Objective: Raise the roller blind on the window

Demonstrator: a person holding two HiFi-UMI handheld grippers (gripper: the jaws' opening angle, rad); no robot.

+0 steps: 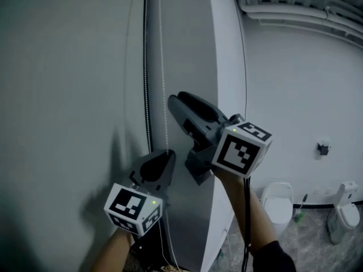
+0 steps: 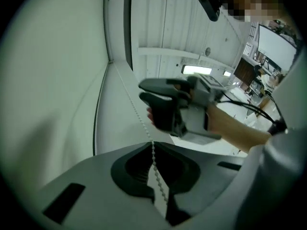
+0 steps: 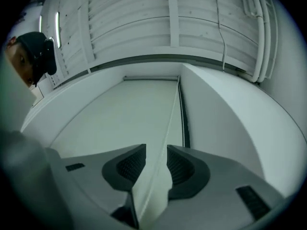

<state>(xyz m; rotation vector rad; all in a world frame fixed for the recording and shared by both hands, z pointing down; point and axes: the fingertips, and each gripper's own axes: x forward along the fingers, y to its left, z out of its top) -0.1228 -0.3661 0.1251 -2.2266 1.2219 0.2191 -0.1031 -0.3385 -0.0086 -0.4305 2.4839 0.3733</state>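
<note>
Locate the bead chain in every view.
Head view: bead chain hangs at centre, running down into the left gripper.
Left gripper view: slants from upper left into that gripper's shut tongs.
Right gripper view: faint line between the open tongs of the right gripper.
Shared landmark: dark vertical strip beside the chain.

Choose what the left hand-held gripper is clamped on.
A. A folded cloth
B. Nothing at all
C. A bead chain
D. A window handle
C: the left gripper view shows the left hand-held gripper with its jaws together on the bead chain, which runs up from them along the wall.
</note>
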